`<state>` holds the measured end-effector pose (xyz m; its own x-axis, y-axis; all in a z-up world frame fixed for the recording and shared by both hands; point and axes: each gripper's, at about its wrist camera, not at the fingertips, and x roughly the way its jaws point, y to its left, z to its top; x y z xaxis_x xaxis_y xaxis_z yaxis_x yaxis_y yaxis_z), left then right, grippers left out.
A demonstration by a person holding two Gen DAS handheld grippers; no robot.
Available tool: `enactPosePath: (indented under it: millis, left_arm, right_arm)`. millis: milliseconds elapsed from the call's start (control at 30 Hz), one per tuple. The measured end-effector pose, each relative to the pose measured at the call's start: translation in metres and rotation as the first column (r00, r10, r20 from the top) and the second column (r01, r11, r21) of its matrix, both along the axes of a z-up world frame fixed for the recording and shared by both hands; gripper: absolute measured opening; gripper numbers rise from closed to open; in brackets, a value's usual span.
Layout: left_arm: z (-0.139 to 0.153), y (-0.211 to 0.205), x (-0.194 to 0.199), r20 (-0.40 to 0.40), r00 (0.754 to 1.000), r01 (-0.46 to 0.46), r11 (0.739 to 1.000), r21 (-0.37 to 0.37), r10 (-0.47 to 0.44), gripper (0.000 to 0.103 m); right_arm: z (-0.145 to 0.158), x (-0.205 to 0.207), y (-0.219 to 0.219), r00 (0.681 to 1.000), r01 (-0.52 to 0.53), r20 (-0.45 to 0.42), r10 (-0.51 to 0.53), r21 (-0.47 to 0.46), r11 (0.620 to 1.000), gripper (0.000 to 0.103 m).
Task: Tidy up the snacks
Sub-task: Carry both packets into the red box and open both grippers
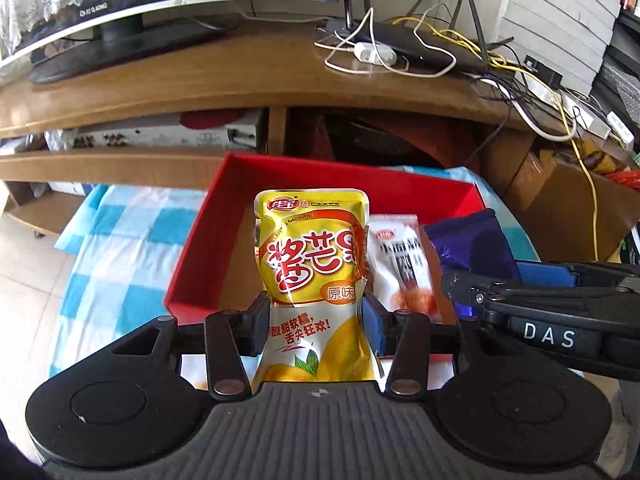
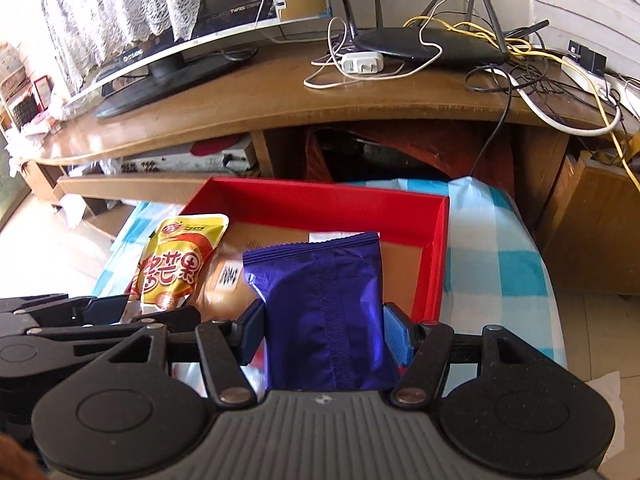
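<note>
Right now both grippers hold a snack over the near end of the red box [image 1: 200, 264], side by side. From the left wrist view, the left gripper [image 1: 316, 320] has its jaws pinching a yellow mango pouch [image 1: 312, 248] around its lower half, the pouch standing upright between the pads with its top well above them. Just to its right a white snack packet [image 1: 404, 264] lies in the box, partly hidden behind the pouch, and beyond that sits the purple packet [image 1: 472, 240] carried by the other tool.

From the right wrist view, the right gripper [image 2: 326, 328] has its jaws clamped on that purple packet, seam side facing the camera, upright and hanging above the cardboard floor of the box. The yellow pouch shows at its left, tilted a little.

The box rests on a blue and white checked cloth [image 2: 496, 264], close in front of a wooden TV stand [image 1: 240, 80]. On the stand are a television [image 1: 100, 20], a black router [image 2: 428, 44] and a tangle of cables [image 2: 540, 76]
</note>
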<state>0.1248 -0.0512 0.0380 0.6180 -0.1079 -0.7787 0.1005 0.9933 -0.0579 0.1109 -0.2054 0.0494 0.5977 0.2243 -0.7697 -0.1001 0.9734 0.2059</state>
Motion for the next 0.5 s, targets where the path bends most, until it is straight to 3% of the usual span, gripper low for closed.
enactPosePath:
  millis: [500]
  left_arm:
    - [-0.027, 0.0, 0.042, -0.025, 0.999, -0.023, 0.999, 0.043, 0.025, 0.053]
  right_arm:
    - [-0.032, 0.043, 0.003, 1.0, 0.014, -0.024, -0.014, -0.01, 1.0, 0.077]
